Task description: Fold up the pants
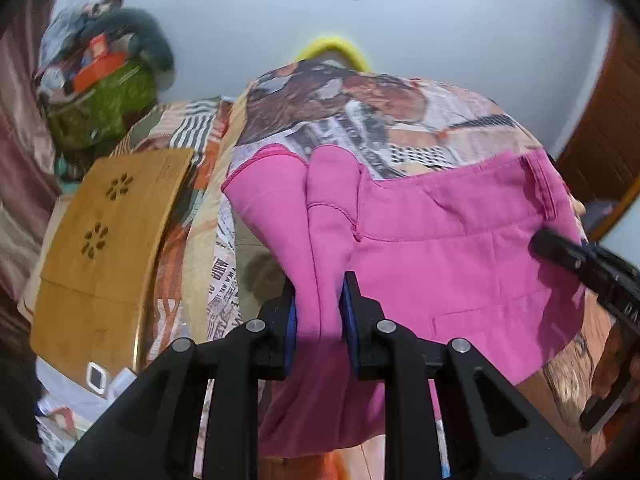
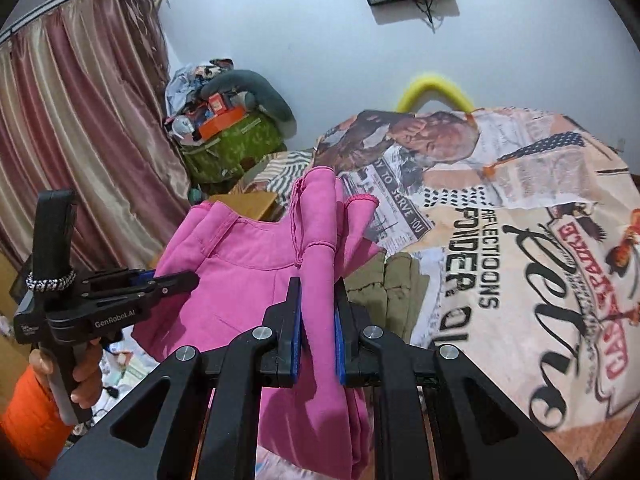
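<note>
left gripper [image 1: 318,312]: jaws closed on a bunched fold of the pink pants [image 1: 460,248], blue pads pressing the cloth from both sides. right gripper [image 2: 316,320]: jaws likewise clamped on a gathered fold of the same garment, cloth hanging below the fingers. pink pants: held raised between the two tools, above a bed covered by a newspaper-print bedsheet [image 2: 500,240]. olive folded garment [image 2: 394,292]: lying on the sheet just beyond the pants. wooden lap table [image 1: 108,248]: beside the bed, at left. green bag [image 2: 232,144]: heaped with clutter, near the curtain [image 2: 80,128]. yellow curved object [image 2: 434,88]: behind the bed, against the wall.
</note>
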{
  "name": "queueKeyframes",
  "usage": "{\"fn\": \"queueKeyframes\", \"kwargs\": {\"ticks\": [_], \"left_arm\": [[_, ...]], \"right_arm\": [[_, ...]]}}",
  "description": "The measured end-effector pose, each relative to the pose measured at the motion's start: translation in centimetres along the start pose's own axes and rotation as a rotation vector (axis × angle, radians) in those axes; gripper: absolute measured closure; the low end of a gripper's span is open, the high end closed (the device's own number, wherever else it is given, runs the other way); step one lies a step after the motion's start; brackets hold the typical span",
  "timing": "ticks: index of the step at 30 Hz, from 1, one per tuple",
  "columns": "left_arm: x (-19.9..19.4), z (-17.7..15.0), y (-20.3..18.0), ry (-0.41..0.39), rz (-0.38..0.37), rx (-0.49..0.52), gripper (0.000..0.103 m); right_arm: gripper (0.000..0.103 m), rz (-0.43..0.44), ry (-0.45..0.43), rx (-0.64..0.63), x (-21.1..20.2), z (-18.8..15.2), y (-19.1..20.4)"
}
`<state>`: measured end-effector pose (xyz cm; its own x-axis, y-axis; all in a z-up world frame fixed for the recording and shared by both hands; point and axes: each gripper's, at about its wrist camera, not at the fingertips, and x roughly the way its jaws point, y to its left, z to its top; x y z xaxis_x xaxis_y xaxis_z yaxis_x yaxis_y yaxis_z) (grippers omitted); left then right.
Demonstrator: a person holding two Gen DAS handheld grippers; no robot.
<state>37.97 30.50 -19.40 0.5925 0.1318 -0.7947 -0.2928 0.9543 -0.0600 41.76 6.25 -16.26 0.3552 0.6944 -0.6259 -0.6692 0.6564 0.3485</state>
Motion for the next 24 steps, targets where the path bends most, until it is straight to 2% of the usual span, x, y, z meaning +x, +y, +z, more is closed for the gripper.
{"fn": "queueKeyframes", "kwargs": {"ticks": [5,13,15,18,22,24], "left_arm": [[5.2,-0.1,0.5,0.036,0.041,-0.024,0.083],[12.0,-1.5,1.4,0.127,0.038,-0.031,0.077],[12.5,-1.8,2.0,0.121,0.036,-0.051,0.063],[12.1,-1.8,3.1,0.097,0.025,-0.061,0.051],[10.9,-2.3,4.0,0.083,0.066,-0.046,0.041],[10.3,-2.8,4.6,0.081,0.084,-0.034,0.04]], "right_arm": [[0.091,-0.023,0.048,0.013,3.9,-0.3,-1.0],[0.091,-0.069,0.148,0.016,8.4,-2.6,-3.4],[0.091,-0.1,0.162,-0.012,8.8,-3.0,-3.6],[0.089,-0.115,0.182,-0.05,8.8,-3.2,-3.7],[0.084,-0.143,0.221,-0.063,8.2,-3.6,-3.8],[0.074,-0.163,0.243,-0.078,7.8,-4.1,-3.8]]}}
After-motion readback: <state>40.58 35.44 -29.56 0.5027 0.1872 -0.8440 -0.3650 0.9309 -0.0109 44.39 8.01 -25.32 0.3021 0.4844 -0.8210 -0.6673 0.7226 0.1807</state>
